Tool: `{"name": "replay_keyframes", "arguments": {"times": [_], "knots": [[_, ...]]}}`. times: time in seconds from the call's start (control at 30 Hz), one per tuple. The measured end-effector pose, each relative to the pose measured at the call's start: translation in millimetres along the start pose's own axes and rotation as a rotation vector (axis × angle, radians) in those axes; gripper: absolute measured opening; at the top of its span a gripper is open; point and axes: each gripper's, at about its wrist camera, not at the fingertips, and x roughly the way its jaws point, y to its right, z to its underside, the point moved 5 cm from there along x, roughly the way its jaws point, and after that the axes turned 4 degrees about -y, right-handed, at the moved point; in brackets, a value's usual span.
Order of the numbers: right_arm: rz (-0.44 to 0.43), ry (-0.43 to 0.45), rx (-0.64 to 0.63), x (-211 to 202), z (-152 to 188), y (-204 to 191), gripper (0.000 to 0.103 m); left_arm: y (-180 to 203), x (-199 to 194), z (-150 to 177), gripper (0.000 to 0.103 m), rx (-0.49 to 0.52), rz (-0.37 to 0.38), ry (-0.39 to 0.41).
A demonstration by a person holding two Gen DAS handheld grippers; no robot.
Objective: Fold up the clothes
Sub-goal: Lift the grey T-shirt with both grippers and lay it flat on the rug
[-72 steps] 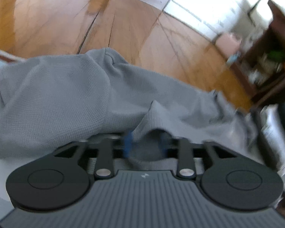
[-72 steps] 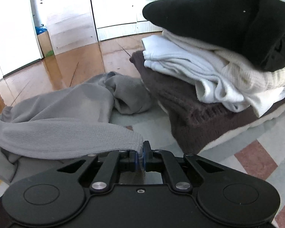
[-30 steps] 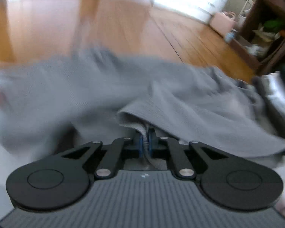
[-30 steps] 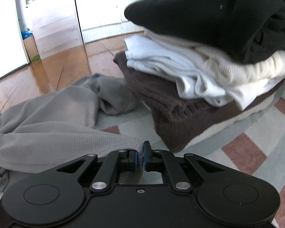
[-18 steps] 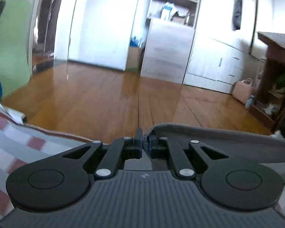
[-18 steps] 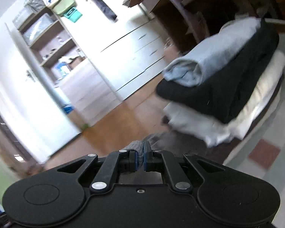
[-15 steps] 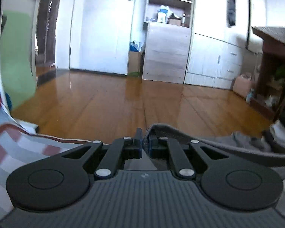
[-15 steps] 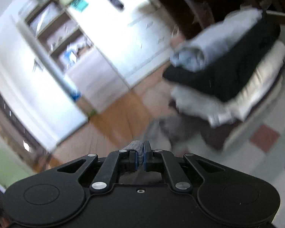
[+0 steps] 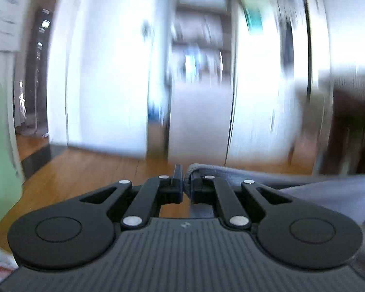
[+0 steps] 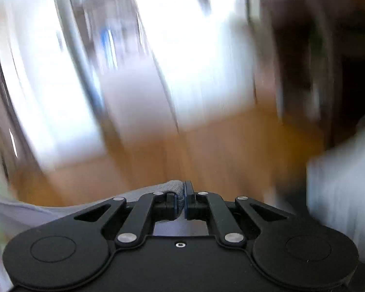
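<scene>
Your left claw (image 9: 184,182) and right claw (image 10: 182,200) each pinch the grey garment (image 9: 231,176); keep its edge between them taut and level

The grey knit garment (image 9: 231,174) is pinched at an edge in the left claw (image 9: 185,182), a small fold bulging over the claw's tips, and its cloth stretches away to that claw's right, taut and lifted above the wooden floor. Another grey edge (image 10: 175,189) is nipped in the right claw (image 10: 181,200), trailing off to that claw's left.
</scene>
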Motion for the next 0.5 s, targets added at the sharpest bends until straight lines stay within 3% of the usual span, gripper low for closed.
{"name": "replay_keyframes", "arguments": {"times": [0.1,0.17,0.23,0.33,0.43,0.5], "knots": [[-0.138,0.356,0.086,-75.9,-83.9,-26.5,0.005,15.4,-56.7,-51.8,0.005,0.039,-0.013,0.198],[-0.17,0.443,0.064,-110.3,-91.5,-37.3,0.005,23.7,-93.8,-55.5,0.005,0.054,-0.019,0.254],[-0.173,0.491,0.018,-137.1,-87.3,-43.4,0.006,18.7,-117.3,-36.4,0.005,0.049,-0.001,0.224],[-0.179,0.407,0.0,-147.4,-46.9,-23.5,0.005,11.4,-149.6,-4.5,0.005,0.041,0.024,0.167],[-0.145,0.212,-0.018,-137.8,27.0,6.1,0.005,4.3,-151.5,63.6,0.005,0.037,0.024,-0.008],[-0.095,0.08,-0.02,-125.8,89.2,26.6,0.005,0.8,-145.7,126.2,0.005,0.049,0.009,-0.155]]}}
